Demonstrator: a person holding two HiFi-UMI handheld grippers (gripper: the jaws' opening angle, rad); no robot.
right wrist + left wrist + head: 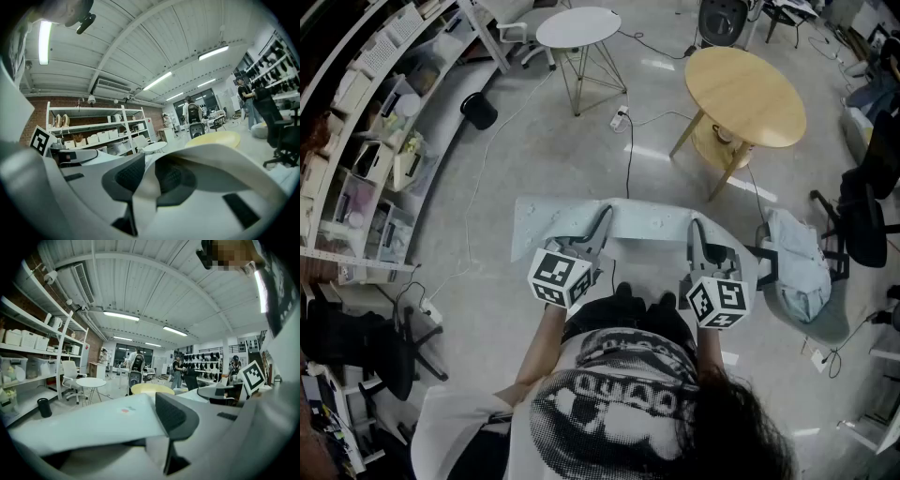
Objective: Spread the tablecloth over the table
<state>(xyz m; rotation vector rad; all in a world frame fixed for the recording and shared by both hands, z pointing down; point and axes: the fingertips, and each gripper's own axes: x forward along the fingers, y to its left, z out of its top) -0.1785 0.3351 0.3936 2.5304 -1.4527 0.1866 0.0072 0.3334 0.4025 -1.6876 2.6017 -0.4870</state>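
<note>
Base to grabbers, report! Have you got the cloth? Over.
Both shut on the tablecloth: left gripper, right gripper. Cloth stretched between them, on no table yet. Ahead, the round wooden table, top bare.

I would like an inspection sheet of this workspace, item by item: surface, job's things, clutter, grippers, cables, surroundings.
Surface: round wooden table ahead on the right, not yet covered.
Job's things: pale tablecloth held stretched in the air between both grippers, over the floor.
Clutter: black cylinder on the floor; pale bundle of cloth at the right.
Grippers: left gripper and right gripper are each shut on the tablecloth's near edge.
Cables: black cable lies across the floor, by a power strip.
Surroundings: shelves at the left; white round table beyond; black chair at the right.
</note>
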